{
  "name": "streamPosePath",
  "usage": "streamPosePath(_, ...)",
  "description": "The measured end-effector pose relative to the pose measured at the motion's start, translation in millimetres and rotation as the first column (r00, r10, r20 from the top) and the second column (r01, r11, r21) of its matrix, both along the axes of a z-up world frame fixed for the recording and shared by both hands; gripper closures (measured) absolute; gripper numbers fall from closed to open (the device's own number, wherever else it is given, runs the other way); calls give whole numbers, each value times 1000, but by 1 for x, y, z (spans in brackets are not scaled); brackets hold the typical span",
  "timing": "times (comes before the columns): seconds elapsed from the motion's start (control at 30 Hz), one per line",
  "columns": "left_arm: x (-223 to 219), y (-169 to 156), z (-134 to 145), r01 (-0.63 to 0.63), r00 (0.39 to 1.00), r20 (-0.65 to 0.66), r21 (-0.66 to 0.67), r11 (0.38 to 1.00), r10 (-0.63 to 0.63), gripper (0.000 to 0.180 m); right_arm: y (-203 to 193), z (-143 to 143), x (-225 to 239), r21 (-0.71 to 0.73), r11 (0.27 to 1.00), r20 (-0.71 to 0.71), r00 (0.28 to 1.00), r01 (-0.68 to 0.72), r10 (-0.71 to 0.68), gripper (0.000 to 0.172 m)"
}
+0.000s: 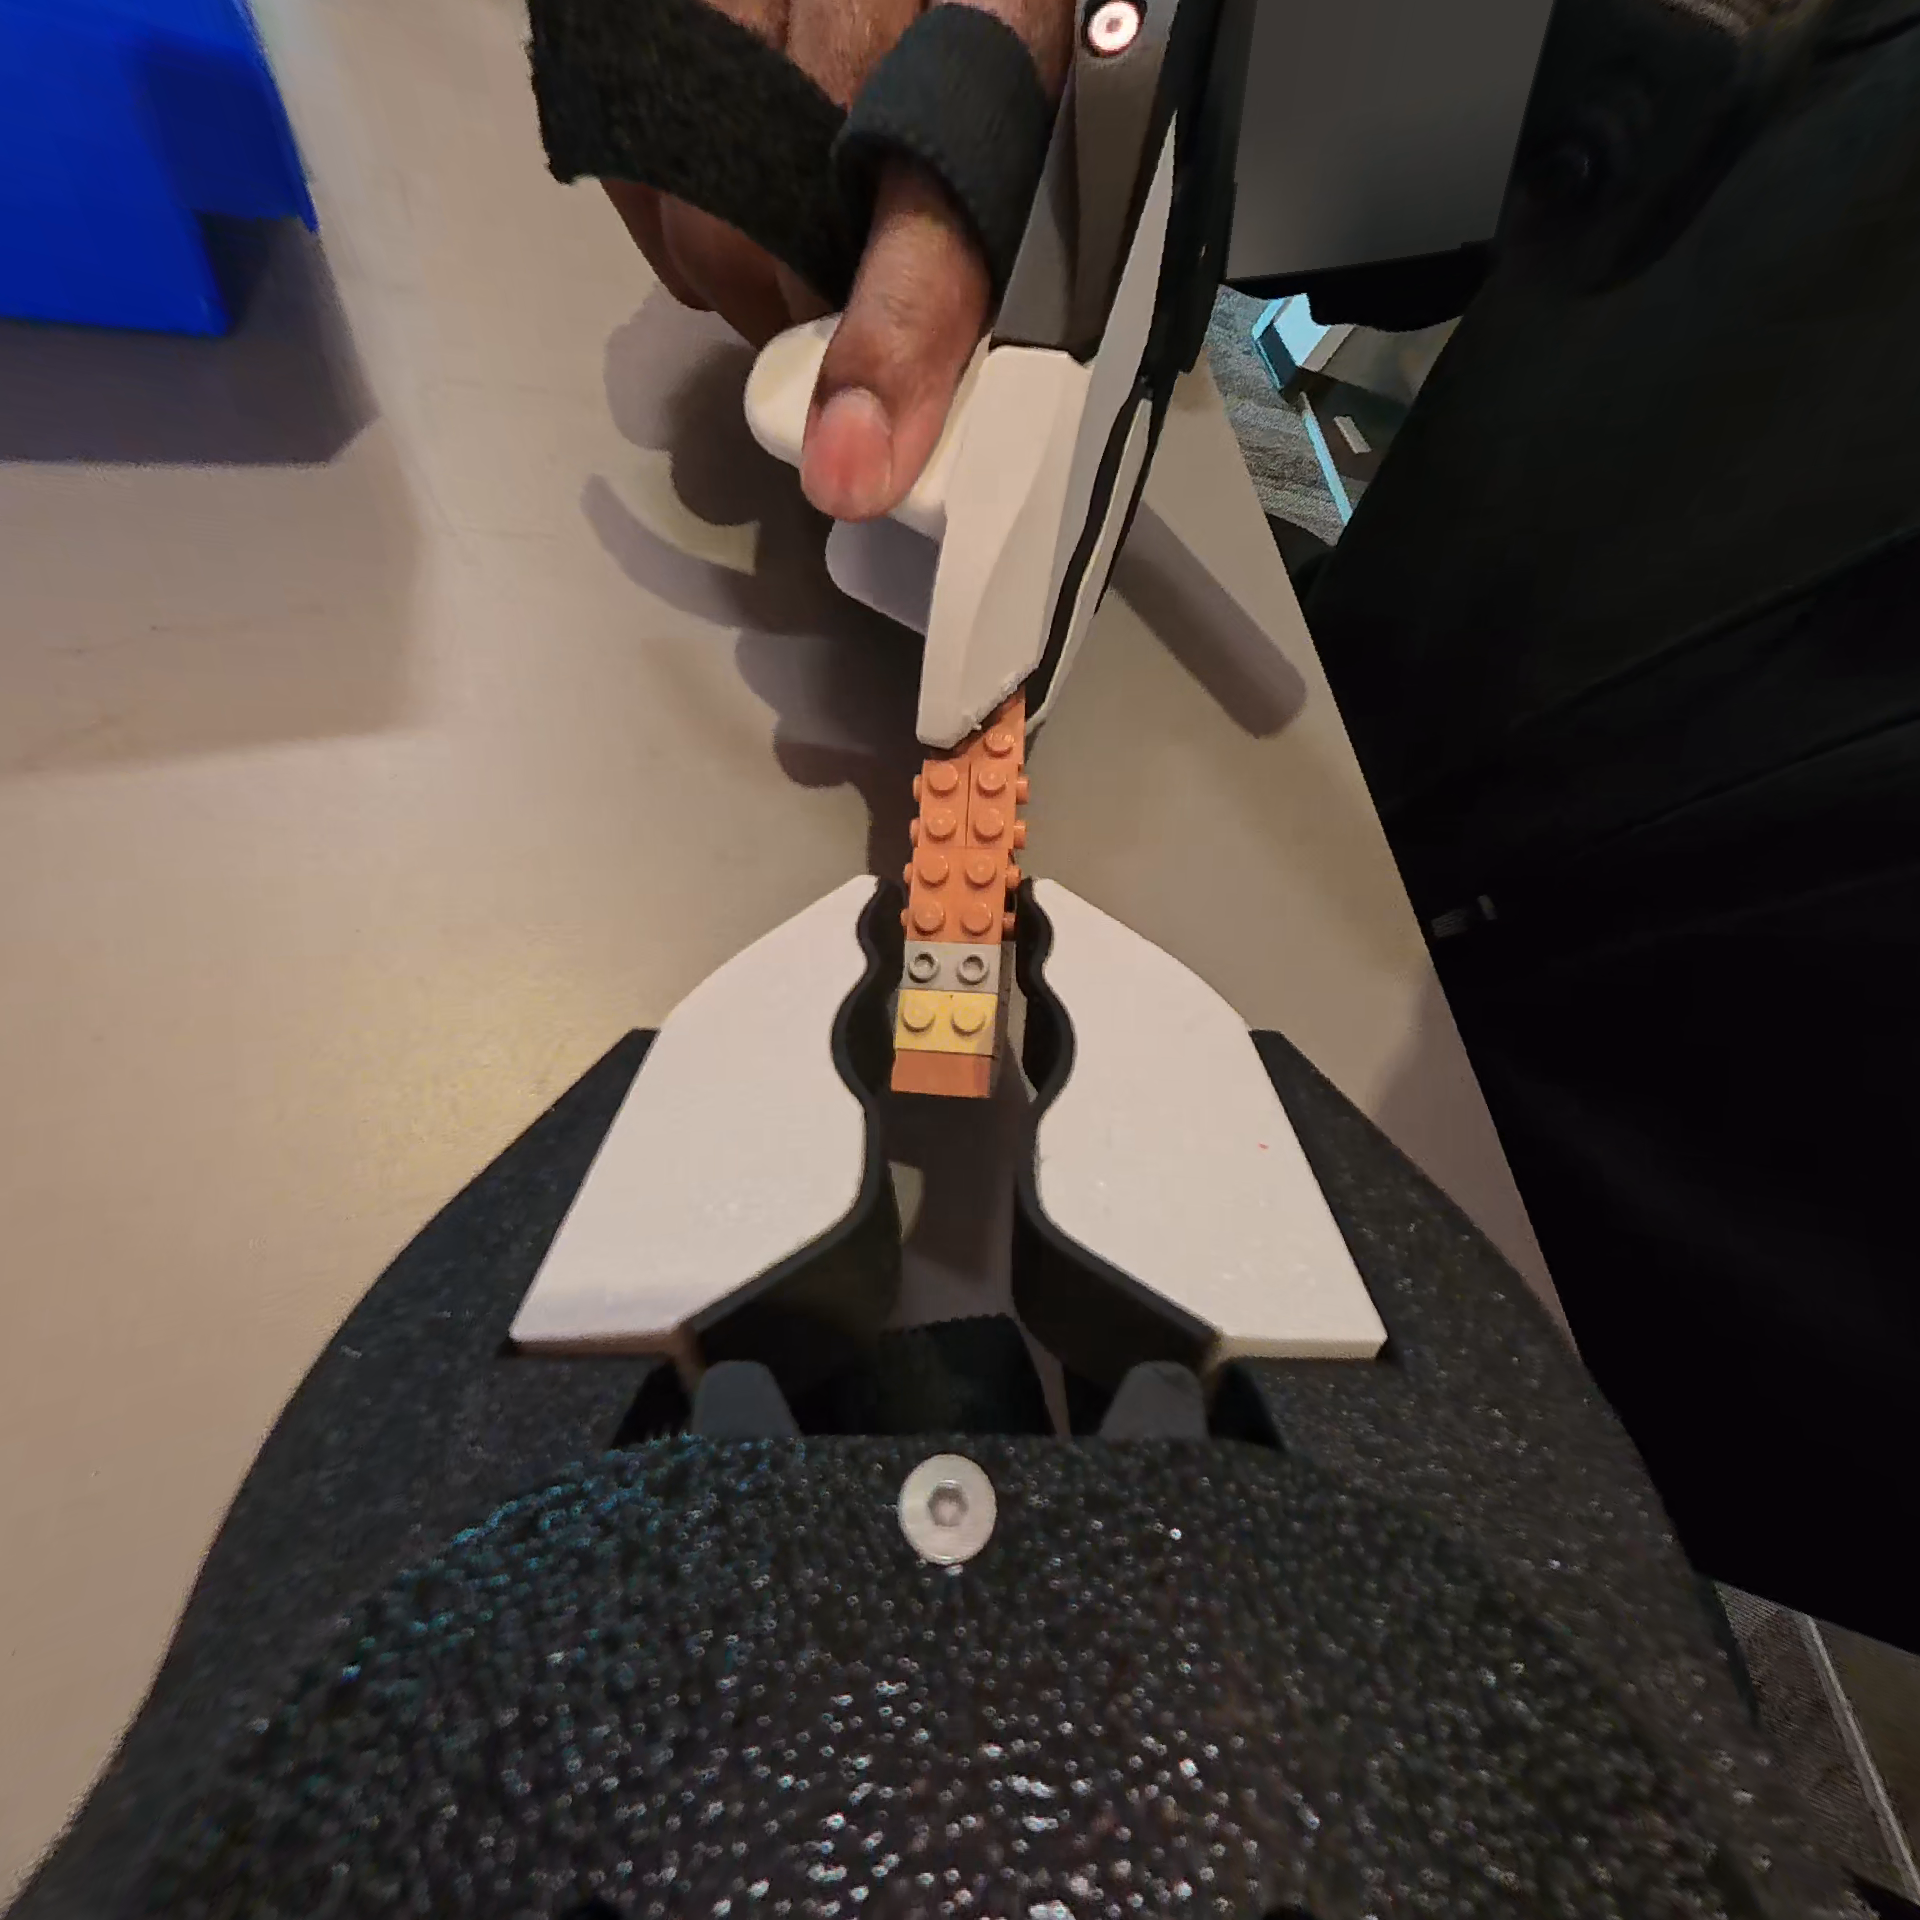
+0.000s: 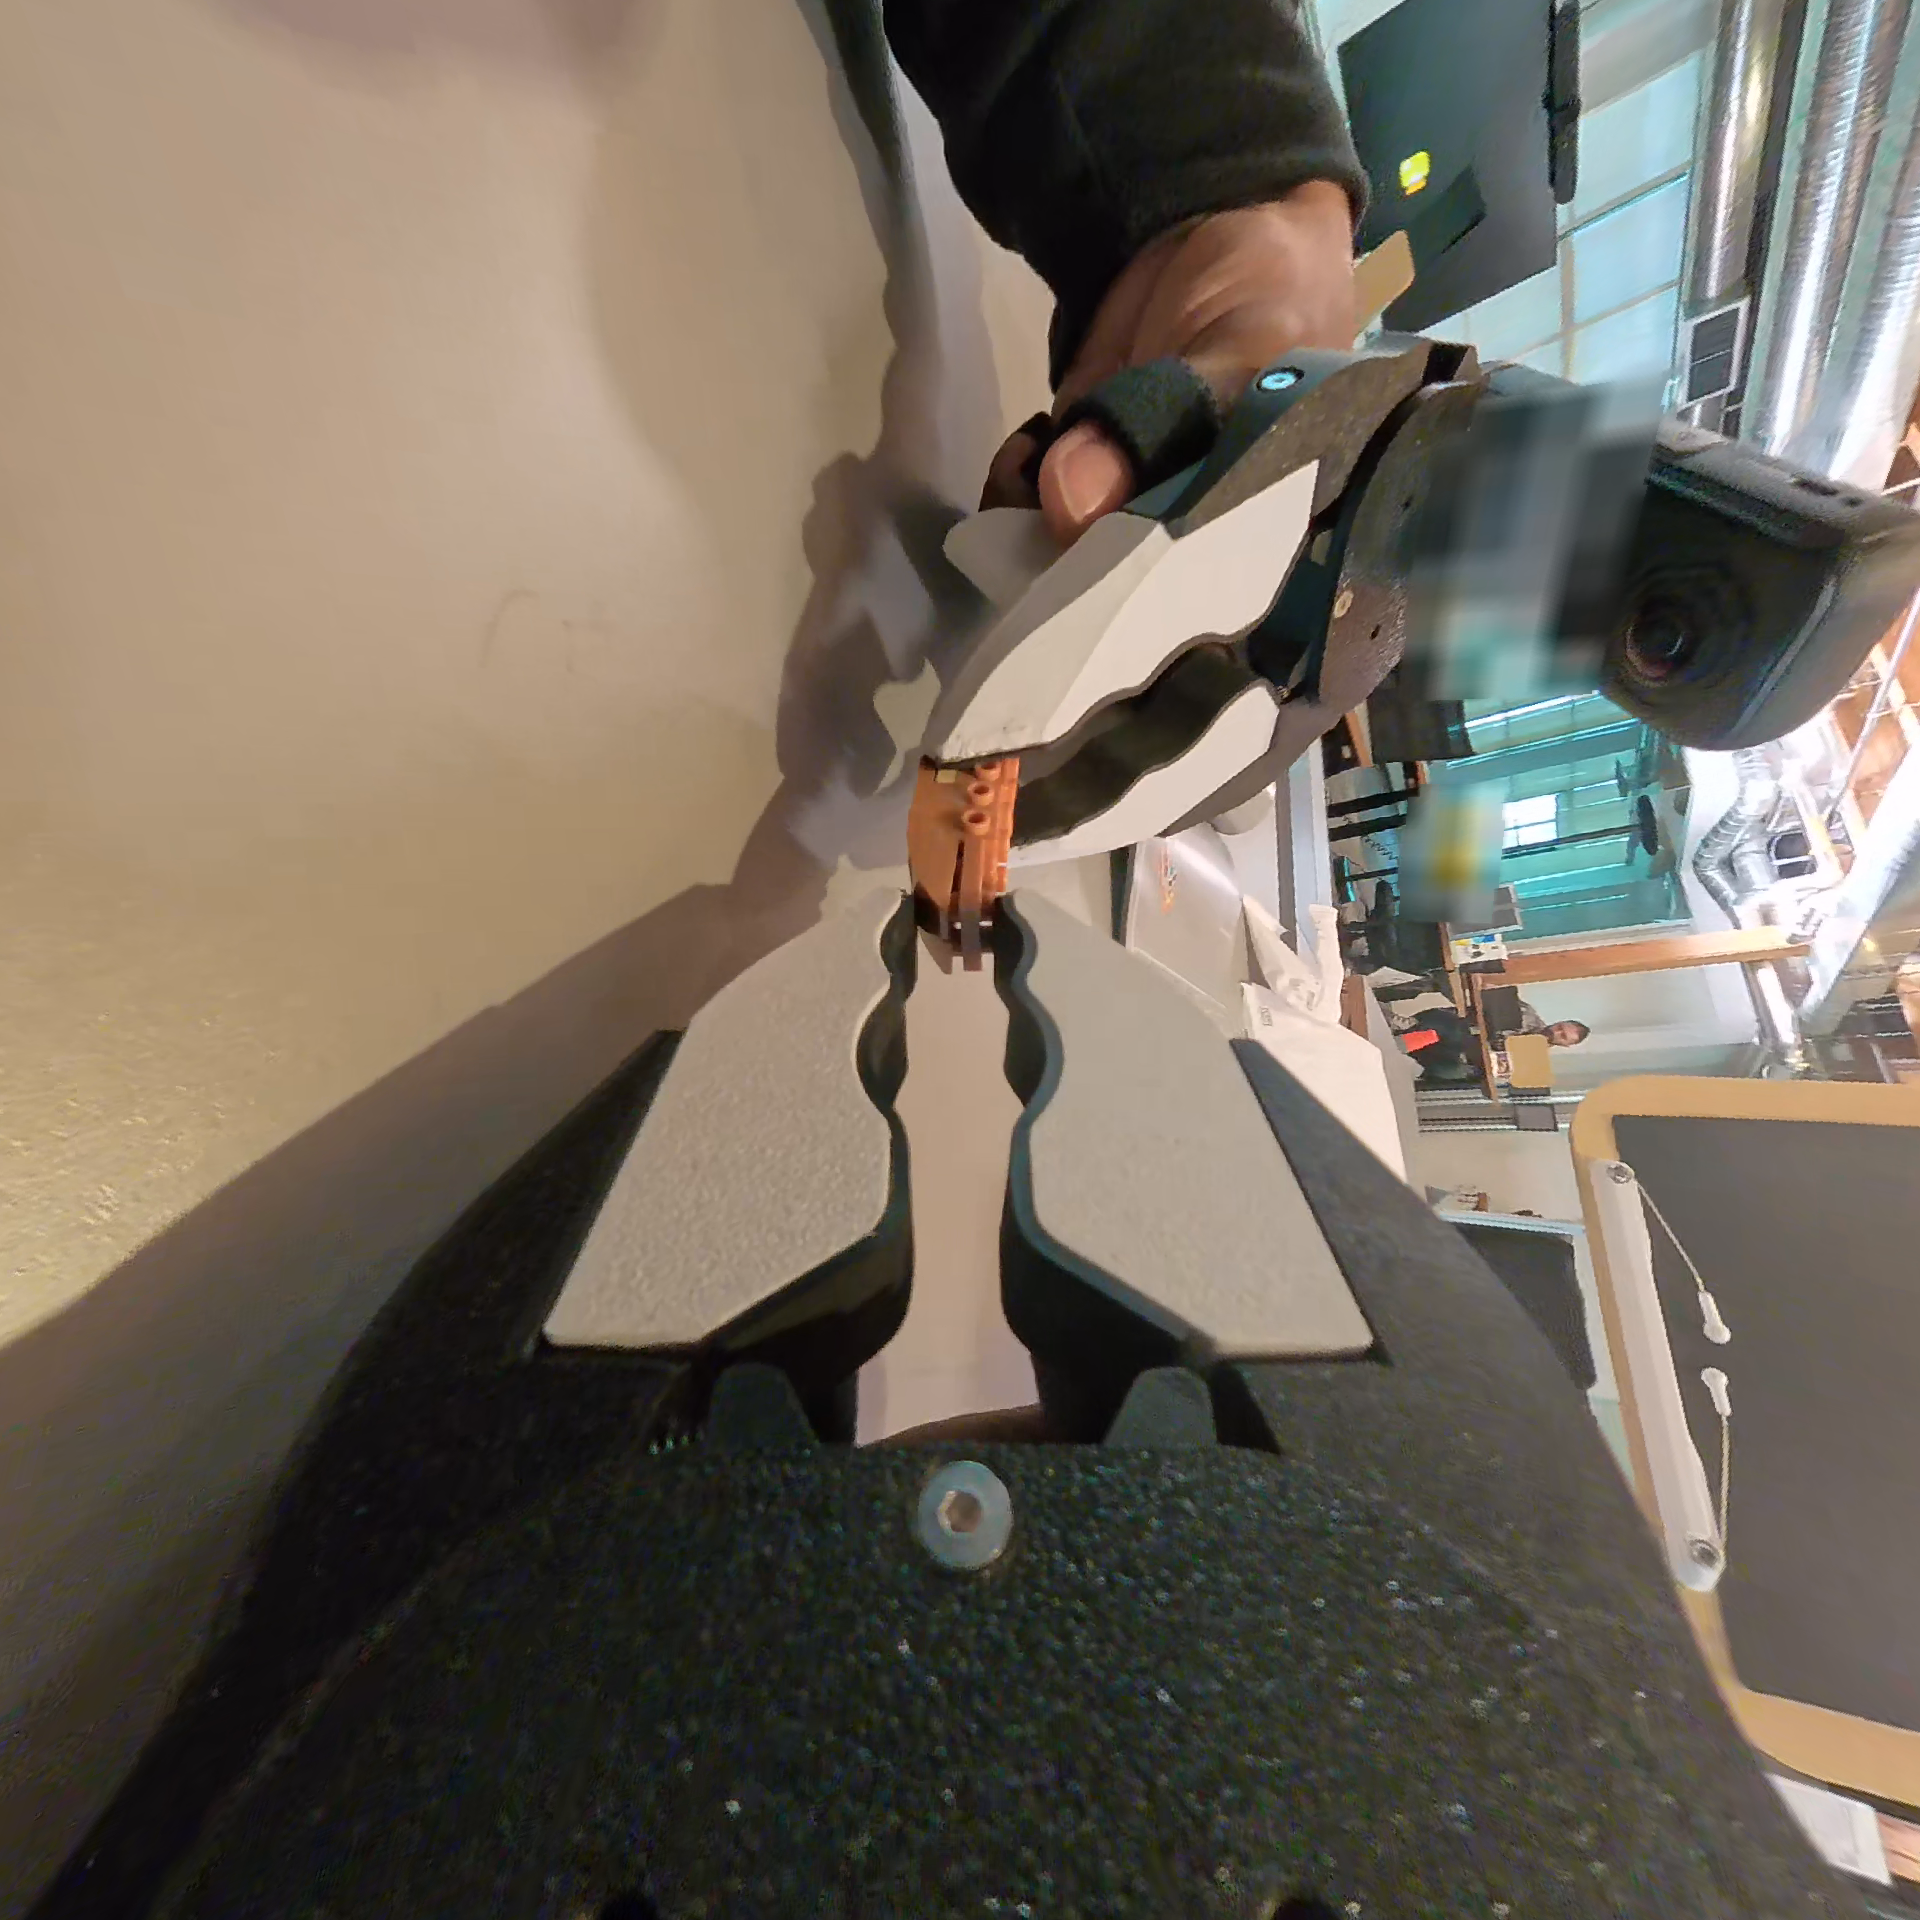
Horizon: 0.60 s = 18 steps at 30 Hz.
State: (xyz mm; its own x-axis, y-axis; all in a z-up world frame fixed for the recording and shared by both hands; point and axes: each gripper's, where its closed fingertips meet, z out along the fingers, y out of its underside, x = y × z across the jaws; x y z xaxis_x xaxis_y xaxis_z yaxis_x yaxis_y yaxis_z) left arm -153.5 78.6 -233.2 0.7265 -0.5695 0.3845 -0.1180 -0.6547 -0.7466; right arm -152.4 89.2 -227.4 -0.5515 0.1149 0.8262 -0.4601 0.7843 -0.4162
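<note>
A long stick of toy bricks (image 1: 961, 883) is up in the air over the pale desk (image 1: 312, 935). It is mostly orange, with one grey brick, one yellow brick and a brown brick at the near end. Studs stick out on top and along one side.

The left gripper (image 1: 951, 904) has its jaws clenched on the near end of the stick. The black pads (image 1: 878, 935) press on both sides of it. The right gripper (image 2: 956, 914) comes at the stick from the far end. Its jaws are closed on the thin dark tip there, and the pads (image 2: 1013, 925) touch that tip on each side. So each gripper holds one end, and the stick goes between them like a little bridge. It does not touch the desk.

This looks like two-gripper work on the bricks, but it is hard to say if they push together or pull apart. Both grips look small, so the stick could bend or snap in the middle.

A hand (image 1: 883, 343) with a black strap works the right gripper. Another hand (image 2: 1164, 343) in a dark sleeve works the left one, which has a camera (image 2: 1714, 623) on it. A blue box (image 1: 125, 166) sits far off on the desk. A board with a wooden frame (image 2: 1600, 1455) stands at the side. Nothing stands in the way of the bricks.
</note>
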Motion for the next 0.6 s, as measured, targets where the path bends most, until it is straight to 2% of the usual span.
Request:
streamPosePath(0.4, 1, 0, -6, -11, 1000, 17, -31, 999, 11, 160, 3, -5, 1, 30, 999, 31, 999, 13, -14, 158)
streamPosePath(0.6, -3, 3, -5, -38, 999, 29, -26, 999, 39, 160, 6, -4, -3, 36, 999, -8, 999, 40, -39, 158)
